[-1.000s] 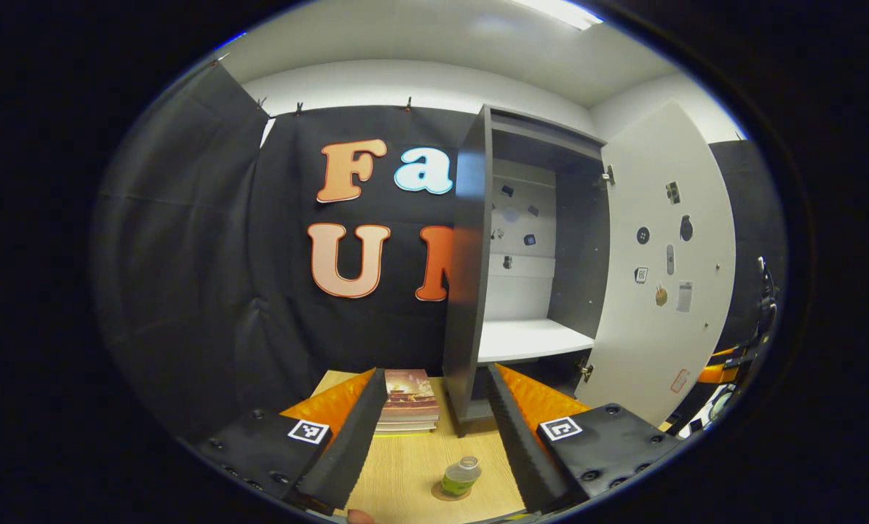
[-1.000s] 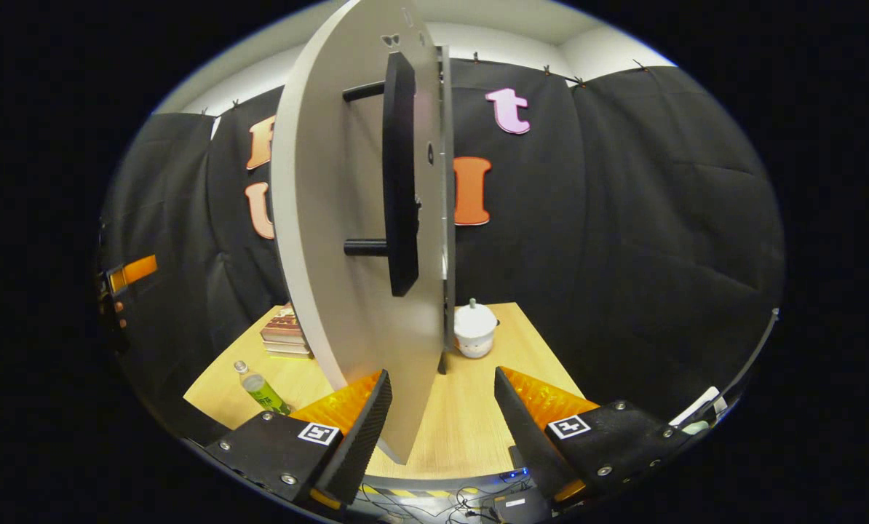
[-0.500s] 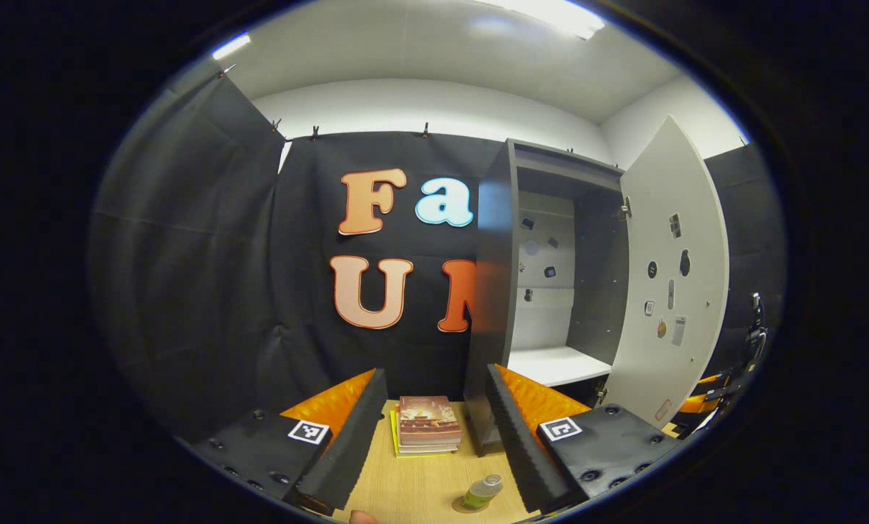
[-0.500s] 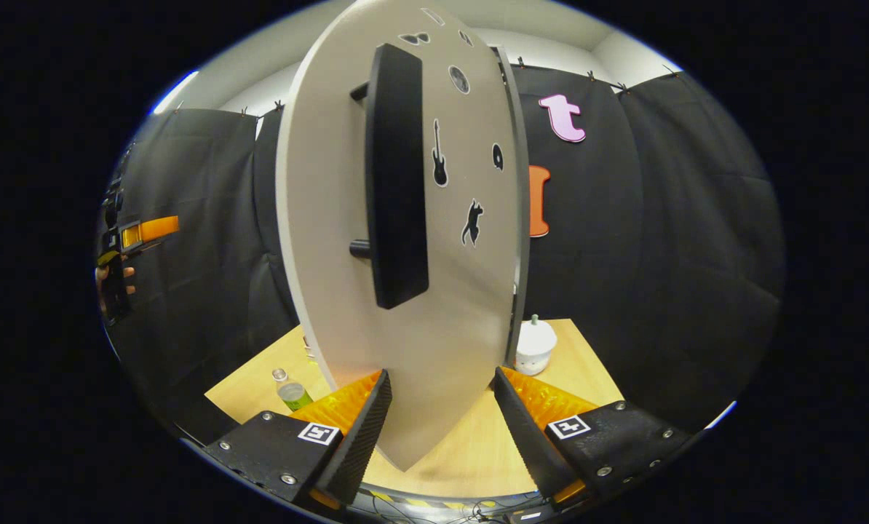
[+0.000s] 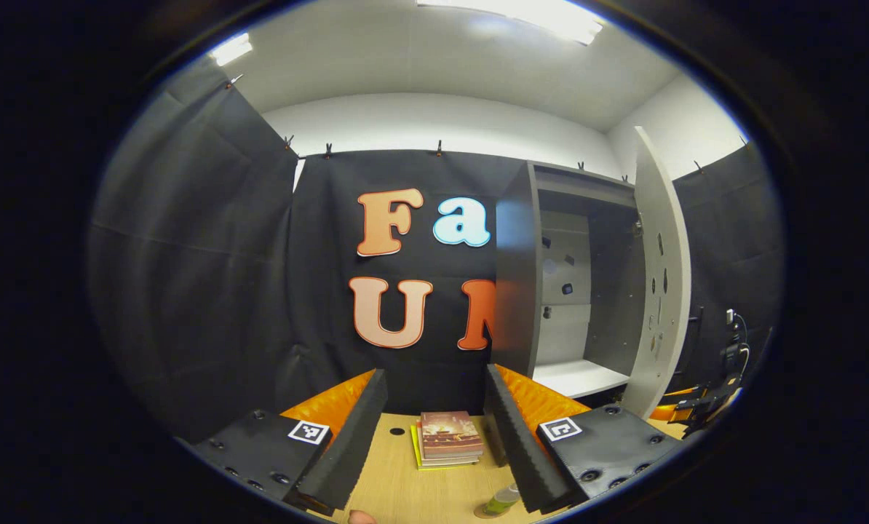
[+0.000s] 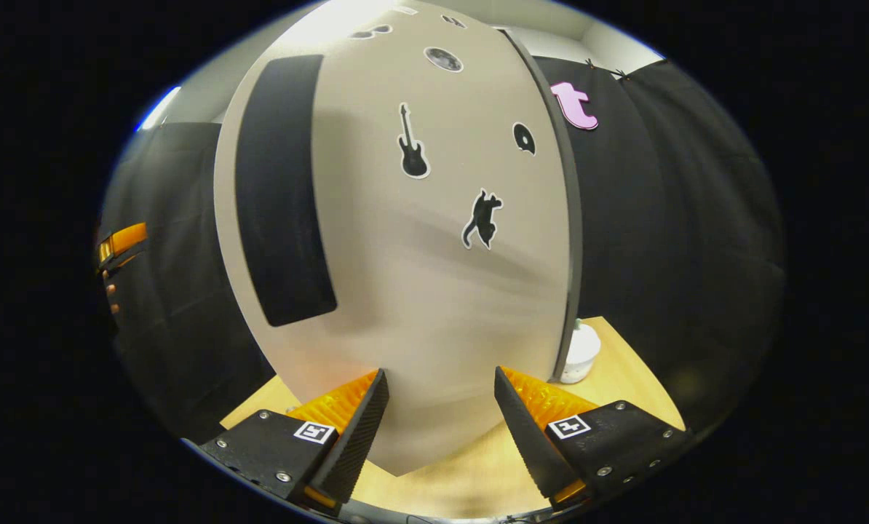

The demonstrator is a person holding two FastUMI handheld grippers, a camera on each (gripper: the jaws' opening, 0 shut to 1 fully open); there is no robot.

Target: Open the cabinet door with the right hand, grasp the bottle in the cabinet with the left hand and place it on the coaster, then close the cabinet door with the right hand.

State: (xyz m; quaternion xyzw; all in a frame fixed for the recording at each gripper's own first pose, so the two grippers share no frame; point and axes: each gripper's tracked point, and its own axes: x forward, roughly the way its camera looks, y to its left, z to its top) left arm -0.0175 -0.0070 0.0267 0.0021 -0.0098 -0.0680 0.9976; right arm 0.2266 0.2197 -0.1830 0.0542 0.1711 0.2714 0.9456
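Black cloth wall (image 5: 209, 276) across the back and left side of the frame, white wall (image 5: 442, 120) above it, white ceiling (image 5: 405, 51) with bright lights (image 5: 544, 14) at the top, light wooden table (image 5: 405, 487) at the bottom, small stack of books (image 5: 447, 439) on it

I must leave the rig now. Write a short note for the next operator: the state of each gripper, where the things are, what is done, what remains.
Left gripper: open, holding nothing, above the table.
Right gripper: open, close in front of the cabinet door, gripping nothing.
Bottle: out of the cabinet, upright on the coaster, near the books.
Done: door opened, bottle placed.
Left: the door is partly open; push it fully shut with the right gripper.
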